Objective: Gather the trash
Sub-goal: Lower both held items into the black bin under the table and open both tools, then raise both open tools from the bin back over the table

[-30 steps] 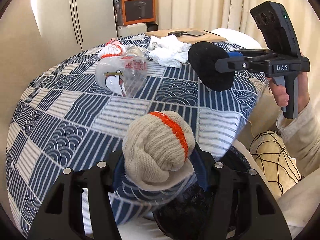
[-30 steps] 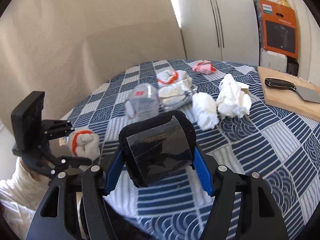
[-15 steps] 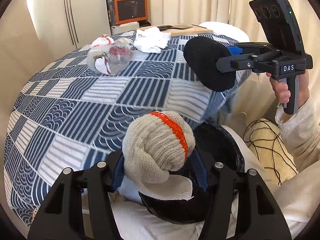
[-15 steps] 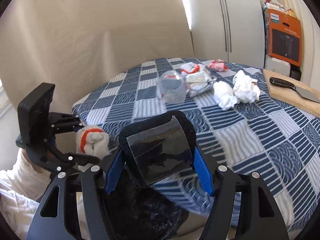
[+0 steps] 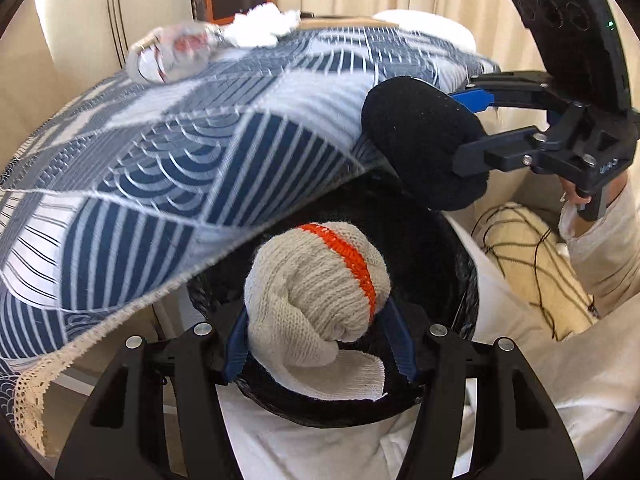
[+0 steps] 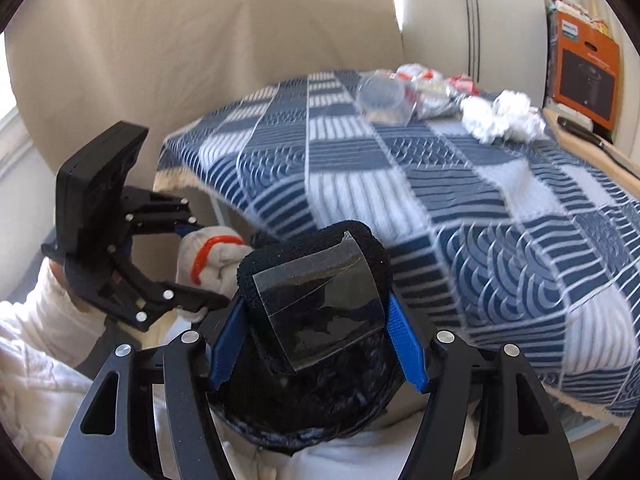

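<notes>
My left gripper is shut on a balled beige knit glove with an orange band, held over the mouth of a black bin beside the table. My right gripper is shut on a black fuzzy wad with a clear plastic strip, also above the black bin. From the left wrist view the black wad hangs above the bin's far rim. The right wrist view shows the glove at its left. More trash lies on the table: a clear plastic cup and crumpled white tissues.
The blue and white patterned tablecloth hangs over the table edge just above the bin. A wooden board with a knife lies at the far right. An orange box and a white cupboard stand behind. A person's sleeve holds the right gripper.
Both grippers have moved off the table top and down past its edge, and now hang over the black bin. Each still grips its item.
</notes>
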The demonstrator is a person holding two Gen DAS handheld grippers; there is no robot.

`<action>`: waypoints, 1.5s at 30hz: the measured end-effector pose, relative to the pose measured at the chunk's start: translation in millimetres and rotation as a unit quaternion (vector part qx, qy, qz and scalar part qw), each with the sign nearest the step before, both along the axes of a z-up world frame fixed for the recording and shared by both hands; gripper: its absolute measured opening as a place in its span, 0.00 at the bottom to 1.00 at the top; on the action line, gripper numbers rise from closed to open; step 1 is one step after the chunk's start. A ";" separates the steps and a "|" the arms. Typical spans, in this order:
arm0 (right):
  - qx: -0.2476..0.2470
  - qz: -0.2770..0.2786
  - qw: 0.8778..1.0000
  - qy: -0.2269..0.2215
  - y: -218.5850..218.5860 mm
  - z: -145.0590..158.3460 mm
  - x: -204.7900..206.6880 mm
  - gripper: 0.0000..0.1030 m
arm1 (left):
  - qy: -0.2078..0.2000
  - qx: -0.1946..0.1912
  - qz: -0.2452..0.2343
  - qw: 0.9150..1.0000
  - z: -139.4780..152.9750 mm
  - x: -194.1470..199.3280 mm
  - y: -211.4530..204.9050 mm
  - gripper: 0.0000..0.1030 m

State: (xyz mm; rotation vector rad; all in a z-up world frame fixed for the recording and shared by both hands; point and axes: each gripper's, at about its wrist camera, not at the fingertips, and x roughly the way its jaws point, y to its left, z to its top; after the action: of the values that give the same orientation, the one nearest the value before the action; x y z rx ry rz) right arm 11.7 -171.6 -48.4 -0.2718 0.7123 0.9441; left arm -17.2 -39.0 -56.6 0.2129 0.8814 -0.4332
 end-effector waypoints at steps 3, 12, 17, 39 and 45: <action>-0.008 0.017 1.000 0.013 3.9 -16.7 -1.8 0.60 | 0.020 -0.002 -0.006 1.000 -14.6 4.6 1.7 0.57; -0.068 0.028 0.997 0.018 19.8 -56.7 4.1 0.82 | 0.004 -0.012 -0.010 1.000 -35.5 10.6 5.3 0.92; -0.061 0.027 0.998 0.010 15.8 -53.6 2.0 0.83 | -0.021 -0.030 0.000 0.999 -26.1 6.5 13.3 0.94; 0.015 -0.052 0.995 -0.089 -36.6 25.3 -9.1 0.84 | -0.144 -0.037 0.019 0.989 50.3 -18.8 25.0 0.94; 0.030 -0.108 0.989 -0.094 -59.9 37.8 6.6 0.87 | -0.153 -0.027 0.022 0.988 62.6 -3.6 35.8 0.94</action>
State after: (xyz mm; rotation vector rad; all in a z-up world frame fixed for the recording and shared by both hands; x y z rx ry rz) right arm 18.3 -231.4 -10.7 -0.2208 0.5276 0.7213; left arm -20.8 -3.2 6.0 0.2028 0.5704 -0.3713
